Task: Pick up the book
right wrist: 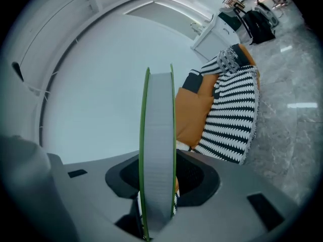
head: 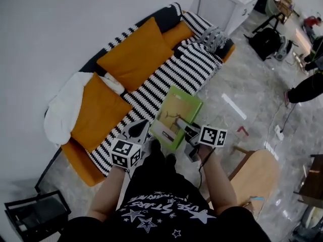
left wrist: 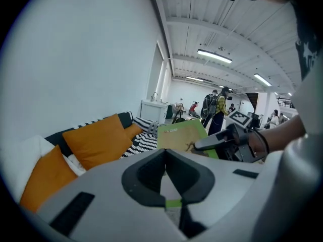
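My right gripper is shut on a green-covered book, which hangs in the air over the front edge of the sofa. In the right gripper view the book stands edge-on between the jaws of the right gripper, its grey page block framed by thin green covers. My left gripper hovers just left of the book, apart from it and holding nothing. From the left gripper view the book shows ahead with the right gripper's jaw across its corner. The left gripper has its jaws together.
The sofa below carries a black-and-white striped throw, two orange cushions and a white blanket. A round wooden stool stands at my right, a white cabinet beyond the sofa, a black chair at lower left. People stand far right.
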Motion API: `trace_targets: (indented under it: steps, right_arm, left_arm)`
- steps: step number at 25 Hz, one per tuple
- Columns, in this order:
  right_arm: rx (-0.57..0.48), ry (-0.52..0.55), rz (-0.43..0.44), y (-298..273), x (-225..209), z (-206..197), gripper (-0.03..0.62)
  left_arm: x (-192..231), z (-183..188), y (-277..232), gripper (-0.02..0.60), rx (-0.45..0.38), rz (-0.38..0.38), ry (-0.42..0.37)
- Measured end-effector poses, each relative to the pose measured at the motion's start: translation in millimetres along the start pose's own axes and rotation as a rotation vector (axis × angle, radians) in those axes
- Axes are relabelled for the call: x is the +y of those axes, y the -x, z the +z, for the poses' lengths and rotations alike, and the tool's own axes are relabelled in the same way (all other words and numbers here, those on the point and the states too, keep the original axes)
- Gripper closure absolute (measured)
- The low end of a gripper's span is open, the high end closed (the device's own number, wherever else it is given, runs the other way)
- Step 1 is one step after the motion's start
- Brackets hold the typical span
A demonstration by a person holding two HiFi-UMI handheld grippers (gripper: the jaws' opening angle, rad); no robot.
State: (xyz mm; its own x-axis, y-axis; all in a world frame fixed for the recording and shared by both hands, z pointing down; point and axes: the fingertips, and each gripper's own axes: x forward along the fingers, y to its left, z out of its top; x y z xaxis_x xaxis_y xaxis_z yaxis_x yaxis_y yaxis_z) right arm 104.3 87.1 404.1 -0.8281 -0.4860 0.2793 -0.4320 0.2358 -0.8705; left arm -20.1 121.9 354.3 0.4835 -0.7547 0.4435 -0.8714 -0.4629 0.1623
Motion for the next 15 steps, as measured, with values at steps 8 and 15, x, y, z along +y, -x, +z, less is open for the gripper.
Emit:
trace_targets:
  steps: [8,15]
  right_arm:
    - [0.048,-0.003,0.037,-20,13,-17,0.445]
    - [0.047,0.025,0.032,-35,35,-34,0.445]
  left_arm:
    - [11,-10,34,0.574,0.008,0.057,0.013]
    - [22,-16,58,0.574,-0.027,0.045,0.031]
